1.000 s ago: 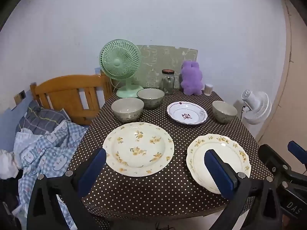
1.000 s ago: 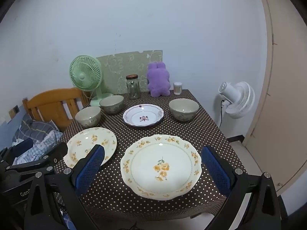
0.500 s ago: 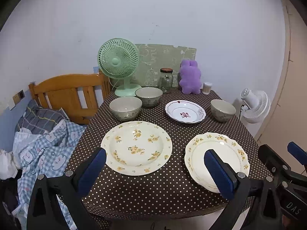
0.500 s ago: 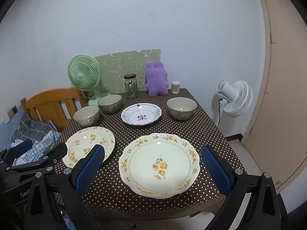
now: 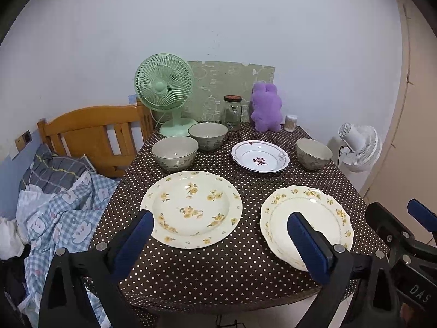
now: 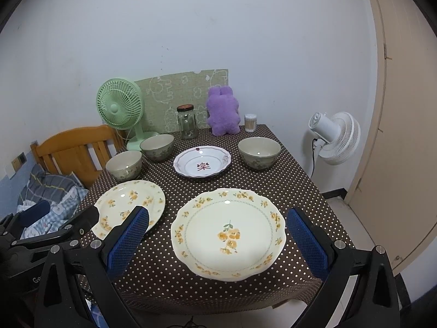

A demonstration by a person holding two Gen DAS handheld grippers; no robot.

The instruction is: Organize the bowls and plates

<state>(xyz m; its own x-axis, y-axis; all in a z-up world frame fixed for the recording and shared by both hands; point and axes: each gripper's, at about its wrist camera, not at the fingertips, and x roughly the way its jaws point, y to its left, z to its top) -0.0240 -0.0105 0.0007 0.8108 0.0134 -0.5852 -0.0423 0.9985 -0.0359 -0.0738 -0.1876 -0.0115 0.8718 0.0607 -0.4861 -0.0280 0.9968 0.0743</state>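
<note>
Three plates: a round yellow-flowered plate (image 5: 191,209) near left, a scalloped plate (image 6: 228,232) near right, and a white red-motif plate (image 6: 202,164) far centre

Three bowls: two close together far left, bowl one (image 5: 174,153) and bowl two (image 5: 208,136), and a third bowl (image 6: 259,152) far right

Two fans: a green fan (image 5: 164,87) on the table's far left corner, a white fan (image 6: 334,136) off the table to the right

One jar (image 6: 187,121), one purple plush (image 6: 222,114) and one small swab pot (image 6: 250,122) along the far edge

One green board (image 6: 185,95) against the wall, one table (image 5: 245,268), one wooden headboard (image 5: 90,134) at left

Two grippers: left (image 5: 221,242), right (image 6: 218,235), each with fingers spread apart
</note>
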